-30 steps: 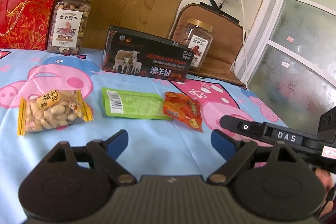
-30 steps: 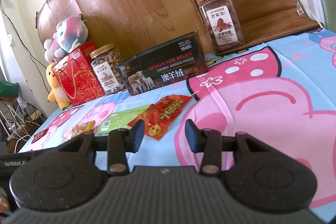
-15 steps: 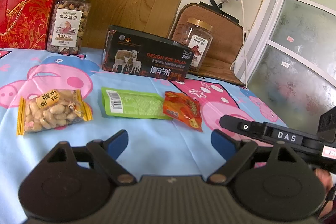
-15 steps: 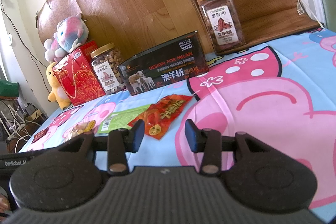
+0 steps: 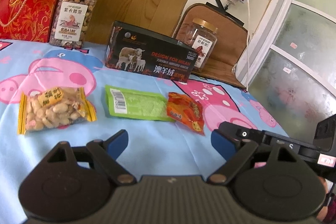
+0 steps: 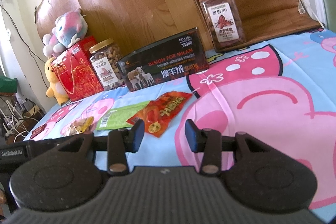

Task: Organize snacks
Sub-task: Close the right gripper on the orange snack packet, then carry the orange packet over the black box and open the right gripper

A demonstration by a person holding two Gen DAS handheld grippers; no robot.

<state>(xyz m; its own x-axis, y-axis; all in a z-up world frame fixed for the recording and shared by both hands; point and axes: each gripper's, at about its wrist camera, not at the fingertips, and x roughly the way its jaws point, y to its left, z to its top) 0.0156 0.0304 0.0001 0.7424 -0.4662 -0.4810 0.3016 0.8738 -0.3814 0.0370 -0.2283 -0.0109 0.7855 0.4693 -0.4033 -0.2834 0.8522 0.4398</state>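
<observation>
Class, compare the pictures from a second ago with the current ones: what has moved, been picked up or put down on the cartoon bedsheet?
Nothing visibly changed. Both tongs, the left and the right, hang open and empty above the sheet, and the peanut bag, green packet and red packet lie where they were.

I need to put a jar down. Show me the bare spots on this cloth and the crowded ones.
Bare cloth spreads right of the red packet, in front of the pecan jar. Another strip lies between the three packets and both open grippers. Crowded: the back row, gift box, nut jar, black box, and the row of peanut bag, green pouch and red packet.
</observation>
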